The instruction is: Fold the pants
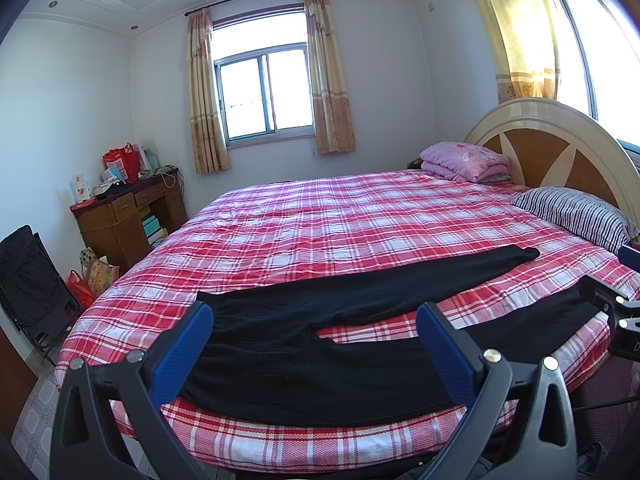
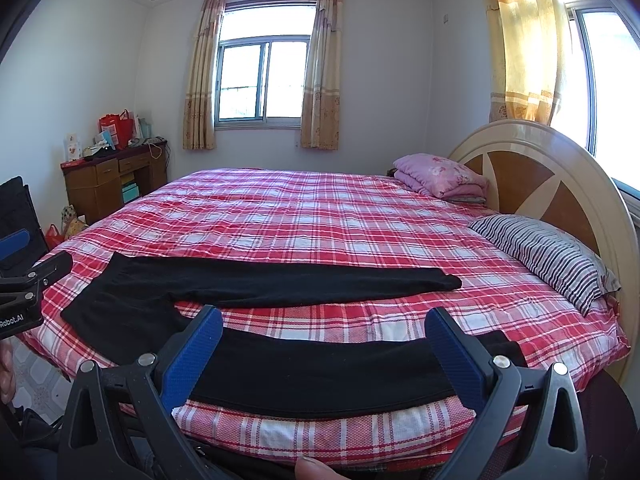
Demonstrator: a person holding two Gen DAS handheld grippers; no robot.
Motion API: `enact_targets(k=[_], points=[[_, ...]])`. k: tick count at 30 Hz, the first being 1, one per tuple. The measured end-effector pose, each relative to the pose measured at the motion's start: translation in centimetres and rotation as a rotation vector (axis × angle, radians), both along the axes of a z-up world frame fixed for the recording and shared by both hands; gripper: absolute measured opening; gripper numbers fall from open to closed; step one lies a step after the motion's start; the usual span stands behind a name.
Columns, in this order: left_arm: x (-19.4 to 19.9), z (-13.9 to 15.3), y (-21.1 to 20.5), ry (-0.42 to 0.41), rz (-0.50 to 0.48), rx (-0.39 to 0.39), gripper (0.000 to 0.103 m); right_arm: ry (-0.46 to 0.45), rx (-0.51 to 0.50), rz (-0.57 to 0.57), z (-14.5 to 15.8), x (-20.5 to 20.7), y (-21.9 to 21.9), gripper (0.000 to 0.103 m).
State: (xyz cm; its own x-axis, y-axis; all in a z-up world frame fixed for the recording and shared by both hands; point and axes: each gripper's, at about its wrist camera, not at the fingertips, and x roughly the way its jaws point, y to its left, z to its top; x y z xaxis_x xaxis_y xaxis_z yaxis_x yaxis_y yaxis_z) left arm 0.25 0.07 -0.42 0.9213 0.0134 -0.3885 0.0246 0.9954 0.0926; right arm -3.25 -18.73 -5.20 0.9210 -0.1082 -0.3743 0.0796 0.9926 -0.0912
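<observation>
Black pants [image 1: 320,344] lie flat on the red plaid bed [image 1: 320,216], waistband at the left, the two legs spread apart in a V toward the right. My left gripper [image 1: 316,344] is open, hovering near the waist and the near leg at the bed's front edge. My right gripper [image 2: 324,344] is open above the near leg of the pants [image 2: 320,368], close to its cuff end. The far leg [image 2: 300,284] stretches to the right. The right gripper's body shows at the right edge of the left wrist view [image 1: 612,312]. Neither gripper holds cloth.
A striped pillow [image 2: 540,256] and a folded pink quilt [image 2: 440,176] lie by the round headboard [image 2: 560,184] at the right. A wooden desk [image 2: 112,180] with bags stands at the far left wall. A folded black chair [image 1: 32,280] stands by the bed's left side.
</observation>
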Motion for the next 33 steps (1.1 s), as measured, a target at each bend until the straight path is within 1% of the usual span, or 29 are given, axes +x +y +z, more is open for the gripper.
enact_targets(k=[33], points=[[0.24, -0.43, 0.46, 0.012, 0.005, 0.000, 0.103, 0.013, 0.002, 0.006, -0.22, 0.24, -0.15, 0.102]])
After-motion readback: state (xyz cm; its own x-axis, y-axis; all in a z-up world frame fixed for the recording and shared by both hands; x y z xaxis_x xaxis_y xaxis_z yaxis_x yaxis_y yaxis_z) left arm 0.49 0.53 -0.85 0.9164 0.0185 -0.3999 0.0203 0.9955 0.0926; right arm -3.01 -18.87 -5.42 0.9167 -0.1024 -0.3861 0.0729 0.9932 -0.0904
